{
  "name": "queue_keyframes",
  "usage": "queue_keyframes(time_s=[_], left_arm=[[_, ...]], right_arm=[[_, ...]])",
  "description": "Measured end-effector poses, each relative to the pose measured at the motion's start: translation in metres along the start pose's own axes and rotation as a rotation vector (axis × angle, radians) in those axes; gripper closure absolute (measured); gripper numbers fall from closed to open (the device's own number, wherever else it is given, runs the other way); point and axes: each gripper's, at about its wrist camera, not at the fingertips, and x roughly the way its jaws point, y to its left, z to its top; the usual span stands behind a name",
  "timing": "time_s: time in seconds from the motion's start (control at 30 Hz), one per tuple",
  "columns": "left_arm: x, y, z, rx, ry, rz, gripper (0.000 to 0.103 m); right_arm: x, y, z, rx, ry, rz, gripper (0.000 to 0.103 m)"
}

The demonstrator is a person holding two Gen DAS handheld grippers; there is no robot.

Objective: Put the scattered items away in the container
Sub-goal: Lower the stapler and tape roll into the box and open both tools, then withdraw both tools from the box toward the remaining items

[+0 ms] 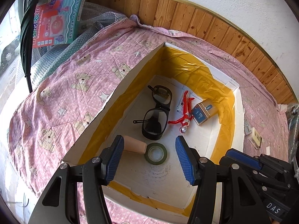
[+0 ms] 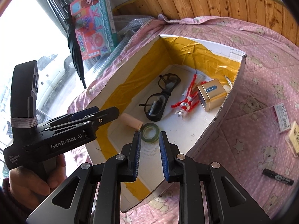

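Box [image 1: 130, 78] sat on the pink bear quilt [image 1: 61, 85], right under both my grippers. Inside it: tape roll [image 1: 156, 153] just ahead of the left gripper [image 1: 149, 158], then glasses [image 1: 156, 112], red figure [image 1: 184, 112], gold tin [image 1: 204, 112]. Left gripper stood wide apart, empty; right gripper [image 2: 149, 155] parted, empty. Marker [image 2: 277, 177] lay outside, on my right.

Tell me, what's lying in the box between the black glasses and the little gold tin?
A red toy figure lies between the black glasses and the gold tin, on the floor of the box. Both wrist views show it.
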Motion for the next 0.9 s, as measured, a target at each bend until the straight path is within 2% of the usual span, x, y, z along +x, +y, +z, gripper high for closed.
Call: queue_keyframes(time_s=[0.9], left_arm=[[-0.079, -0.018, -0.058, 0.016, -0.054, -0.043, 0.044]], right_arm=[[-0.071, 0.022, -0.069, 0.061, -0.089, 0.056, 0.08]])
